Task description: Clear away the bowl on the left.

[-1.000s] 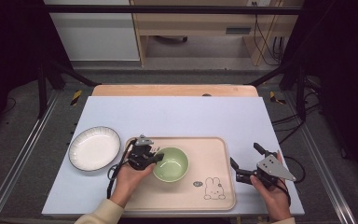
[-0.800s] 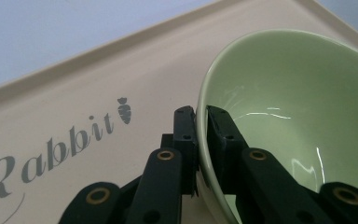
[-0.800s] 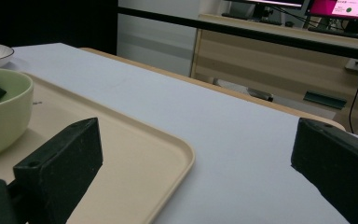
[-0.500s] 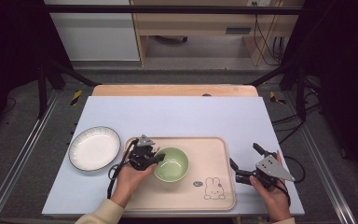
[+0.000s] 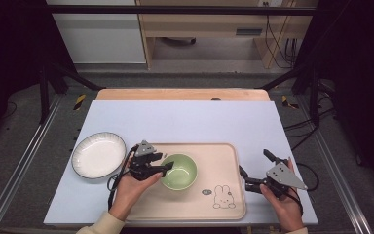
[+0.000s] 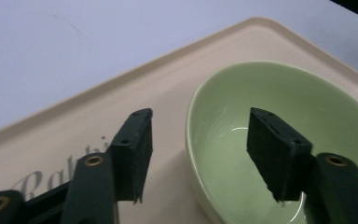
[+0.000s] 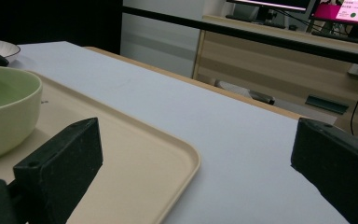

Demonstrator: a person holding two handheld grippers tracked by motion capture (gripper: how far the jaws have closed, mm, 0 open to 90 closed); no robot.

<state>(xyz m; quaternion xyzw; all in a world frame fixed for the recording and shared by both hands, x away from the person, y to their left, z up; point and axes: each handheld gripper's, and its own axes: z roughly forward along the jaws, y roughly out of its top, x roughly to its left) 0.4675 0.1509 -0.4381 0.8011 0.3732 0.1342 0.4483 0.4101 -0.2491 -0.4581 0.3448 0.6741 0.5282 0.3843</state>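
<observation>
Bowl (image 5: pixel 179 171) on tray (image 5: pixel 224 161), empty.

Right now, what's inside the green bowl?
The green bowl holds no food. One jaw of the left gripper dips inside it, the other stays outside. The bottom beneath that jaw is covered.

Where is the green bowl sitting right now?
In the high view the green bowl sits on the beige tray, left of the tray's middle, with the left gripper straddling its near-left rim, open, and a white plate farther left.
</observation>
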